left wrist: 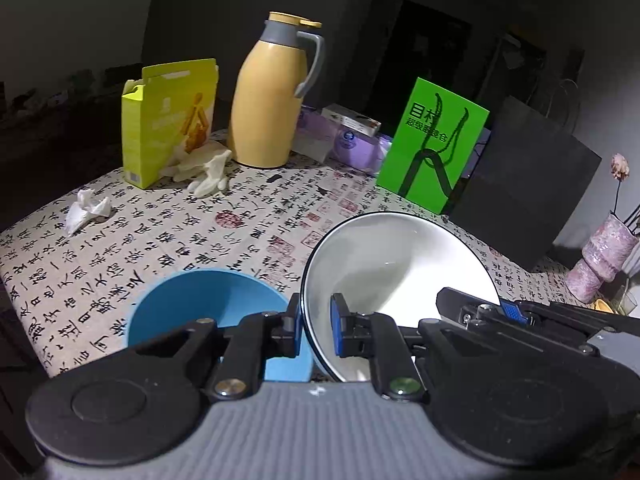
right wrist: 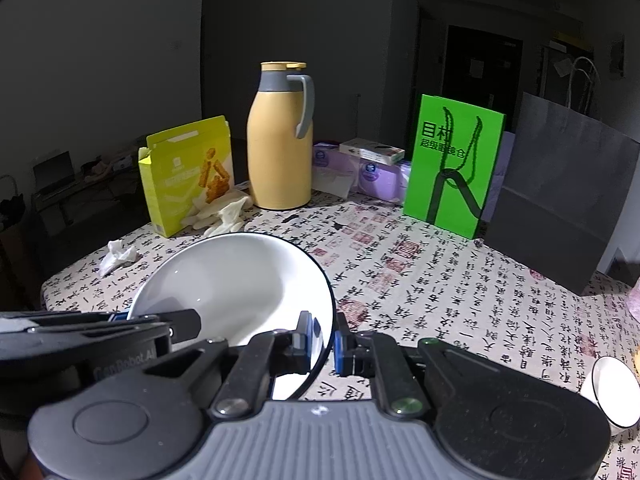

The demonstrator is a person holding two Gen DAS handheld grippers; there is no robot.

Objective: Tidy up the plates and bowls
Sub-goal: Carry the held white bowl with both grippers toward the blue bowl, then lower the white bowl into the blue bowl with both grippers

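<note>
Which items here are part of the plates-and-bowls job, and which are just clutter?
Job:
- white bowl, rim clamped by left gripper and right gripper
- blue bowl
- small white bowl

Clutter:
- yellow thermos
- snack box
- glove
- crumpled tissue
- green bag
- dark paper bag
- pink vase

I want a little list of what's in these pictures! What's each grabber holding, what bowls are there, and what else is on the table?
left gripper: shut on the rim of the white bowl with a dark rim
right gripper: shut on the opposite rim of the same bowl
bowl pose: held tilted
blue bowl: on the table, left of the white one
small white bowl: at the table's right edge
table cover: calligraphy-print tablecloth
behind: yellow thermos jug, yellow snack box, green paper bag, black paper bag
</note>
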